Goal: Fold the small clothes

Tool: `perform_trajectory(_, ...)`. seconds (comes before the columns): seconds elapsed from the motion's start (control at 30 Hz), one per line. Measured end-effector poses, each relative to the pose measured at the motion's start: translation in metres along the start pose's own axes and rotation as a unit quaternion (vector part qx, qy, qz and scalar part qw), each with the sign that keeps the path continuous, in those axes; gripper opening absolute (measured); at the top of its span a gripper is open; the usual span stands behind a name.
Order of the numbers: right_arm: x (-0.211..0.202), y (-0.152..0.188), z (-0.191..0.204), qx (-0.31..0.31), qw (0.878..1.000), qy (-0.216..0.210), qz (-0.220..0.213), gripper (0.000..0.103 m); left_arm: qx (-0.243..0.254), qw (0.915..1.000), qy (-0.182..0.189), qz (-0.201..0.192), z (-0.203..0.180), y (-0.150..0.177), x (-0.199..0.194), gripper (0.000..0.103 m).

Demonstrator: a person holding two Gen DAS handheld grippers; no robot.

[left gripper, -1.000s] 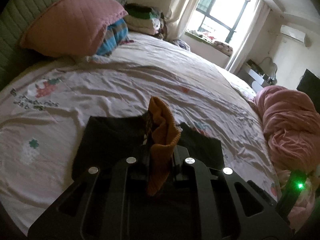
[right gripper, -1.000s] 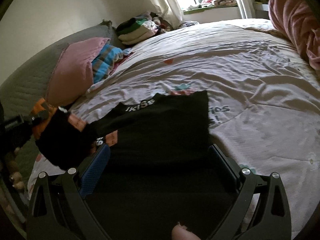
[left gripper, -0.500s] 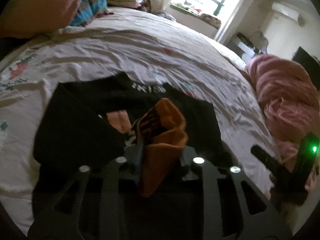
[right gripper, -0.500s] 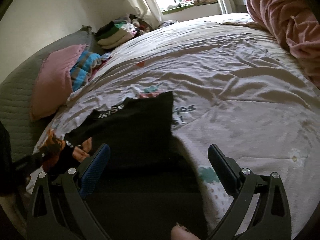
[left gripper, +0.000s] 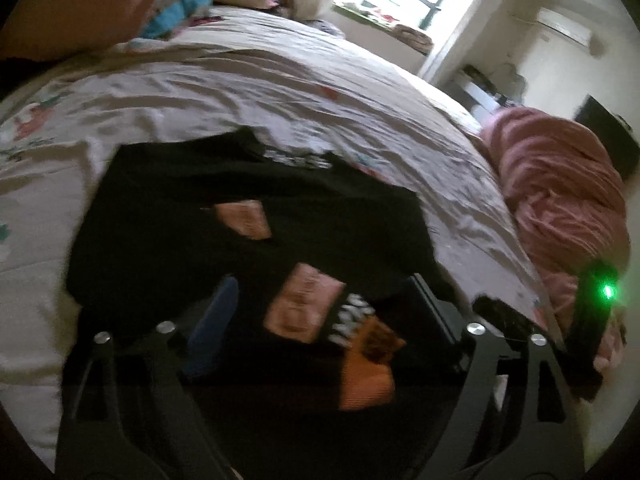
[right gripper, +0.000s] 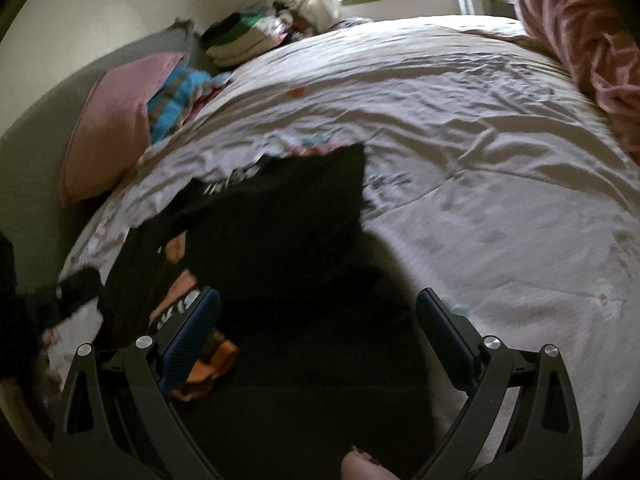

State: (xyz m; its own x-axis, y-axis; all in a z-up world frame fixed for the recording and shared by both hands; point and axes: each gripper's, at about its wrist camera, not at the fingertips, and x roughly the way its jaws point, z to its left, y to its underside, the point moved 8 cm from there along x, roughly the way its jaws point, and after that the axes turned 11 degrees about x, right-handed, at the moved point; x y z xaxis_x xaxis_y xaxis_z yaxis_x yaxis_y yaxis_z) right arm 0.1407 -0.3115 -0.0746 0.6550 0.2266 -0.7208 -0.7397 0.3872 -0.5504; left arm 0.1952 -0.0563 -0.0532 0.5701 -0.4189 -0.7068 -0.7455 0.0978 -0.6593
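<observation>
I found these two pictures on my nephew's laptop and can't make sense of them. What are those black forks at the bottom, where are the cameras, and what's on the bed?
No robot here: a person holds a two-finger gripping tool in each hand. Each tool carries a wide-angle camera that looks forward along its fingers, so the black forks are the tools themselves.

One picture is from the left gripper, the other from the right gripper. Both have their jaws spread wide, and neither is pinching anything.

Between them, on the pale printed bedsheet, lies a small black garment with pink patches, white lettering and an orange band. It looks partly folded; the blur hides the details.

Also on the bed: a pink pillow, a stack of folded clothes and a bunched pink blanket.
</observation>
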Motion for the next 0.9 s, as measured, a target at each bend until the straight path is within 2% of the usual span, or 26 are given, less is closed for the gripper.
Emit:
perform_trajectory(0.07, 0.007, 0.012, 0.012, -0.011, 1.0, -0.009, 0.02, 0.097, -0.014, 0.9999, -0.008, -0.003, 0.014, 0.0, -0.005, 0.081)
perform_trajectory(0.13, 0.016, 0.025, 0.025, -0.022, 0.999, -0.017, 0.043, 0.095, -0.024, 0.999, -0.037, -0.008, 0.03, 0.0, -0.012, 0.088)
perform_trajectory(0.17, 0.019, 0.033, 0.033, -0.031, 0.998, -0.025, 0.054, 0.089, -0.028, 0.998, -0.055, -0.011, 0.04, 0.0, -0.016, 0.089)
perform_trajectory(0.23, 0.029, 0.046, 0.05, -0.048, 0.995, -0.034, 0.078, 0.085, -0.037, 0.9967, -0.07, -0.017, 0.052, 0.001, -0.023, 0.091)
perform_trajectory(0.33, 0.046, 0.062, 0.067, -0.053, 0.992, -0.038, 0.108, 0.08, -0.049, 0.9954, -0.079, -0.022, 0.064, 0.002, -0.03, 0.093)
perform_trajectory(0.37, 0.051, 0.065, 0.069, -0.051, 0.992, -0.034, 0.113, 0.075, -0.051, 0.9951, -0.081, -0.024, 0.066, 0.003, -0.032, 0.093)
perform_trajectory(0.43, 0.059, 0.07, 0.074, -0.057, 0.992, -0.024, 0.112, 0.061, -0.05, 0.9943, -0.09, -0.027, 0.072, 0.004, -0.036, 0.093)
perform_trajectory(0.47, 0.06, 0.07, 0.077, -0.064, 0.992, -0.023, 0.106, 0.044, -0.05, 0.9938, -0.095, -0.028, 0.075, 0.005, -0.038, 0.093)
perform_trajectory(0.53, 0.056, 0.067, 0.083, -0.076, 0.992, -0.029, 0.093, 0.023, -0.056, 0.9931, -0.098, -0.033, 0.081, 0.004, -0.042, 0.093)
perform_trajectory(0.57, 0.054, 0.063, 0.086, -0.08, 0.992, -0.041, 0.087, 0.008, -0.06, 0.9928, -0.098, -0.035, 0.083, 0.004, -0.043, 0.093)
perform_trajectory(0.7, 0.031, 0.036, 0.111, -0.126, 0.989, -0.072, 0.041, 0.008, -0.075, 0.991, -0.101, -0.045, 0.094, 0.004, -0.05, 0.093)
perform_trajectory(0.9, -0.008, -0.023, 0.156, -0.199, 0.973, -0.11, -0.025, 0.007, -0.087, 0.988, -0.116, -0.055, 0.107, 0.002, -0.06, 0.093)
